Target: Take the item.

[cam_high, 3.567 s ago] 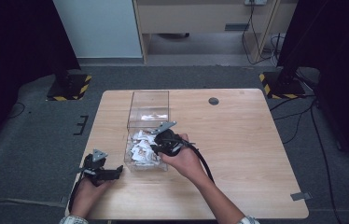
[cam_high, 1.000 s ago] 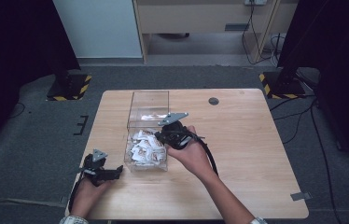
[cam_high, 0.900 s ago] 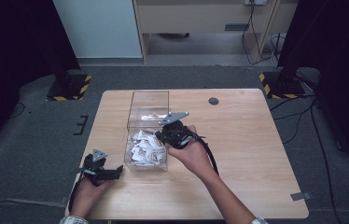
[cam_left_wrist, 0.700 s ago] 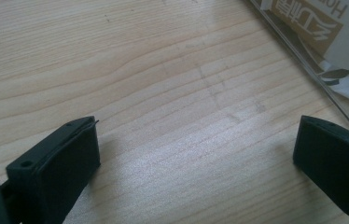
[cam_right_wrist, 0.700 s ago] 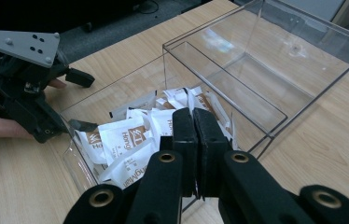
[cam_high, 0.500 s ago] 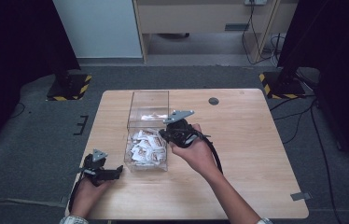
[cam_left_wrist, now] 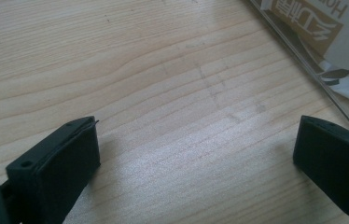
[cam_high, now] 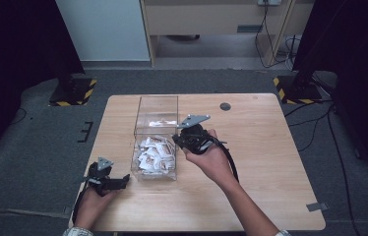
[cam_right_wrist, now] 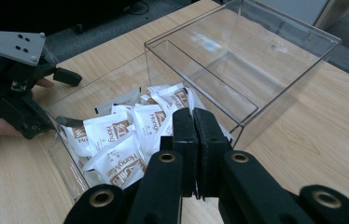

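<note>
A clear plastic box [cam_high: 156, 105] stands on the wooden table [cam_high: 270, 162], with several white and brown sachets [cam_high: 155, 152] piled in its near half. My right gripper [cam_high: 176, 140] hovers at the box's right side, a little above the rim, pointing toward it. In the right gripper view the jaws [cam_right_wrist: 193, 114] are pressed shut over the sachets [cam_right_wrist: 116, 135], and I see nothing between them. My left gripper [cam_high: 123, 179] rests low on the table by the box's near left corner. Its jaws [cam_left_wrist: 196, 140] stand wide open over bare wood.
A dark round grommet [cam_high: 225, 106] sits in the table near its far edge. Right of the box the tabletop is bare wood. Grey carpet surrounds the table, with yellow-black striped stand bases [cam_high: 290, 88] at the back corners.
My right gripper has drifted a little up and to the right, away from the sachet pile, with its jaws still shut. The left gripper has stayed put.
</note>
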`<action>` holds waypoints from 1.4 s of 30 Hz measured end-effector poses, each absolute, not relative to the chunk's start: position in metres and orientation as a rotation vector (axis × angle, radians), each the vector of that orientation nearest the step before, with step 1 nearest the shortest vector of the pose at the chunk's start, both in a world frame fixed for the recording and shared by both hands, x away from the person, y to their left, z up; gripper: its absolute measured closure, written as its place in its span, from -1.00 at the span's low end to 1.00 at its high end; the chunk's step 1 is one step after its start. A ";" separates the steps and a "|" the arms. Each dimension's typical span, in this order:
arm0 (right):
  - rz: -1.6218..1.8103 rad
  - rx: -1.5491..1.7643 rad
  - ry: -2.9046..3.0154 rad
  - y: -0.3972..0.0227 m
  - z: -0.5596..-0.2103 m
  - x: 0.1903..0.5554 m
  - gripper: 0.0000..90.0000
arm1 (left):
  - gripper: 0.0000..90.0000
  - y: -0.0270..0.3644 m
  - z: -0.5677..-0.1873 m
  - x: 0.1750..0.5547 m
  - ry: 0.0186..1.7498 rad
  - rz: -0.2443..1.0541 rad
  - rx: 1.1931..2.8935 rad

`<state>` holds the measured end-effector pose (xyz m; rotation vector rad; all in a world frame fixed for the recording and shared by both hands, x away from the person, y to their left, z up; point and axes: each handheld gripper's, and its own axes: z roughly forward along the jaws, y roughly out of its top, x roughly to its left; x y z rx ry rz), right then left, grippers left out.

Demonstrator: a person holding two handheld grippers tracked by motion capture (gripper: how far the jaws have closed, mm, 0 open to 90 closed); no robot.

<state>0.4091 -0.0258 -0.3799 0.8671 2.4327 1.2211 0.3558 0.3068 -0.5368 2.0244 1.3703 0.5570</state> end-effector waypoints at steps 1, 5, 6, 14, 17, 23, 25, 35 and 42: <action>1.221 0.868 2.435 -0.026 -0.380 0.409 0.97 | -1.00 0.307 -0.537 0.356 1.370 0.557 2.024; 1.221 0.869 2.431 -0.029 -0.379 0.409 0.97 | -1.00 0.307 -0.537 0.356 1.370 0.557 2.024; 1.220 0.867 2.430 -0.029 -0.379 0.410 0.97 | -1.00 0.307 -0.537 0.356 1.370 0.557 2.025; 1.204 0.880 2.427 -0.037 -0.382 0.411 0.97 | -1.00 0.307 -0.537 0.356 1.370 0.557 2.024; 1.202 0.883 2.424 -0.040 -0.382 0.411 0.97 | -1.00 0.307 -0.537 0.356 1.370 0.557 2.024; 1.202 0.899 2.416 -0.047 -0.384 0.413 0.97 | -1.00 0.307 -0.537 0.356 1.370 0.557 2.024; 1.199 0.909 2.410 -0.049 -0.384 0.414 0.97 | -1.00 0.307 -0.537 0.356 1.370 0.557 2.025; 1.183 0.934 2.400 -0.059 -0.387 0.416 0.97 | -1.00 0.307 -0.537 0.356 1.370 0.557 2.024; 1.169 0.956 2.393 -0.070 -0.391 0.418 0.97 | -1.00 0.307 -0.537 0.356 1.370 0.557 2.024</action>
